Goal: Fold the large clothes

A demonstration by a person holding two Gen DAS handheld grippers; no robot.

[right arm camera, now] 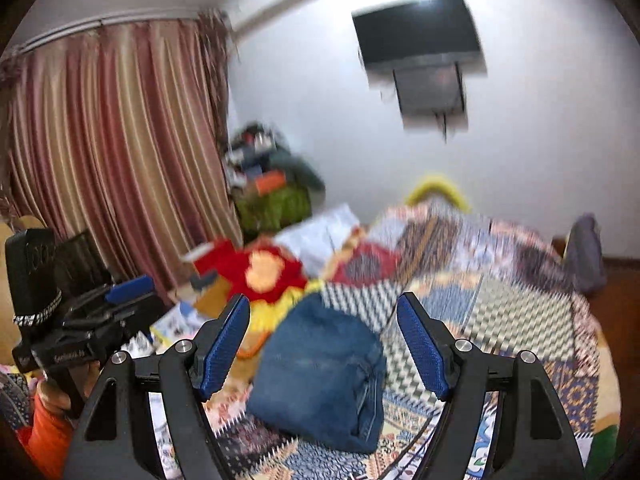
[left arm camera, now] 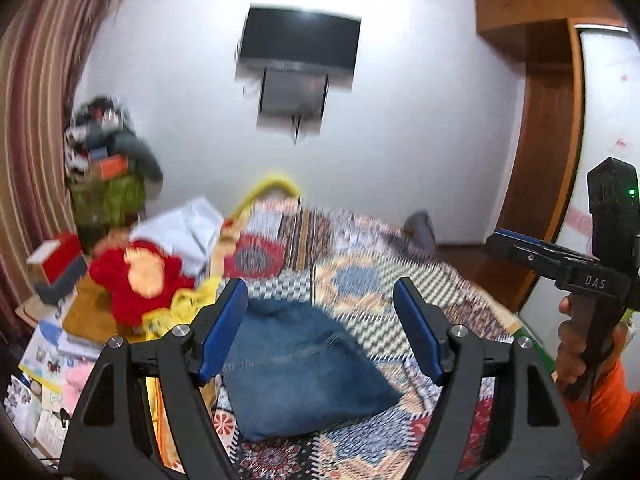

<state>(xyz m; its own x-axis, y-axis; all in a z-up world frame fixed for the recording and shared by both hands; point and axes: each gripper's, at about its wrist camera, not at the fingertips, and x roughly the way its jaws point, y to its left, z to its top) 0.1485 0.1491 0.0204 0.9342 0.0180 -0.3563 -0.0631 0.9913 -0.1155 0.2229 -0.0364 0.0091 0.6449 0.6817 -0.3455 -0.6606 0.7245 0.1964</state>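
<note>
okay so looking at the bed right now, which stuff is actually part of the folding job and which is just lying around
Part of the job:
- folded blue jeans on the patterned bedspread
- left gripper, fingers open, holding nothing
- right gripper, fingers open, holding nothing

Just lying about:
- red plush toy
- yellow cloth
- white pillow
- boxes and books beside the bed
- wall TV

One folded pair of jeans (left arm camera: pixel 304 364) on one patchwork bedspread (left arm camera: pixel 384 276), ahead between the fingers. Two grippers: left gripper (left arm camera: pixel 322 330), right gripper (right arm camera: pixel 324 338), both spread wide, nothing in them. One red plush toy (left arm camera: pixel 136 276) ahead left. One wall TV (left arm camera: pixel 300 40) high ahead. One striped curtain (right arm camera: pixel 112 152) far left. One wooden wardrobe (left arm camera: pixel 548 128) right.
</note>
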